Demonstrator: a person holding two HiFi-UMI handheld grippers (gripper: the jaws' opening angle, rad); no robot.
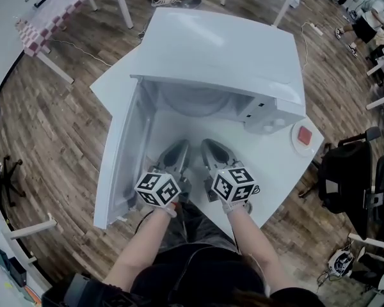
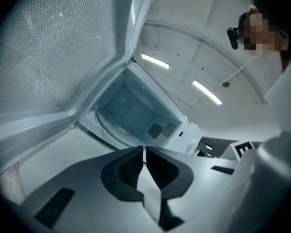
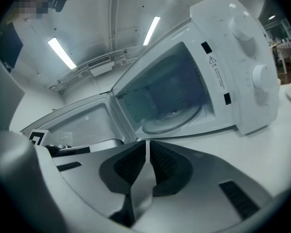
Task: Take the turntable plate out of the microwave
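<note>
Turntable plate (image 3: 173, 119), rear hidden inside microwave (image 3: 242, 67)

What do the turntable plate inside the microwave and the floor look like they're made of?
Turntable plate: probably clear glass, glossy; it looks see-through and its rim catches light. Floor: wood or wood-look planks, brown, low sheen; plank seams and grain show.

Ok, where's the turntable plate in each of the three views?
Head view: turntable plate, upper centre, inside the microwave.
Left gripper view: plate left of centre, on the oven floor.
Right gripper view: plate right of centre, on the oven floor.
Shared landmark: the open microwave door, left of the plate everywhere.
</note>
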